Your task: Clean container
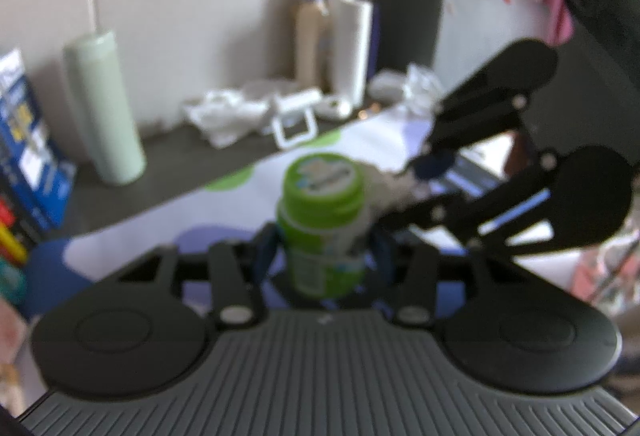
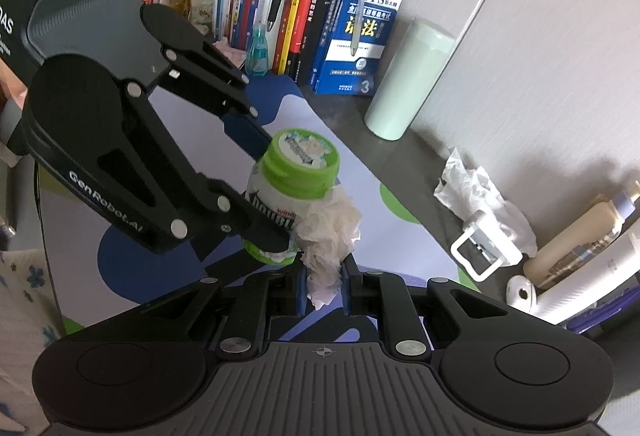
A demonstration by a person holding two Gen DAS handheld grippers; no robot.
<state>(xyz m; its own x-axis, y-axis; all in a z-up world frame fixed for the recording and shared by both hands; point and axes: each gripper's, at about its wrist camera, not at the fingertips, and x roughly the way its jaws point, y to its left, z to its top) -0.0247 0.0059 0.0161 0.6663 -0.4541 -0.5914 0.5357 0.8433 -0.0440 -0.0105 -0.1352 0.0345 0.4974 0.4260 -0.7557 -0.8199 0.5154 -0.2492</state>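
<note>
Green-lidded container point(image 2: 294, 187), white label with dark lettering, lid on. Held off the patterned mat point(image 2: 404, 256), tilted, lid toward 12 o'clock in the right wrist view. Left gripper point(image 1: 324, 256) clamps its lower body, blue pads on either side; left wrist view is blurred, but the bottle sits squarely between the fingers. In the right wrist view the same gripper reaches in from 10 o'clock, black linkage crossing the mat.

Crumpled white tissue point(image 2: 330, 236) pressed against the container's side at 4 o'clock of the lid. Right gripper point(image 2: 324, 284) pinches the tissue's lower end between its blue pads, jaws nearly together on the paper.

Surroundings, right wrist view: pale green tumbler point(image 2: 408, 79) upright at 1 o'clock, on the dark table strip beside the wall. Row of books point(image 2: 320, 15) at 12 o'clock, a small blue bottle point(image 2: 256, 51) in front of them. Second wad of tissue point(image 2: 480, 195) at 3 o'clock, touching a white clip-like frame point(image 2: 486, 248). Beige bottle point(image 2: 576, 236) and white rolls point(image 2: 580, 288) lie at the far right edge.

Mat near the container is bare at 2 to 3 o'clock; left side is taken up by the left gripper's arm. Floral fabric point(image 2: 24, 284) shows at 8 o'clock, off the mat.
</note>
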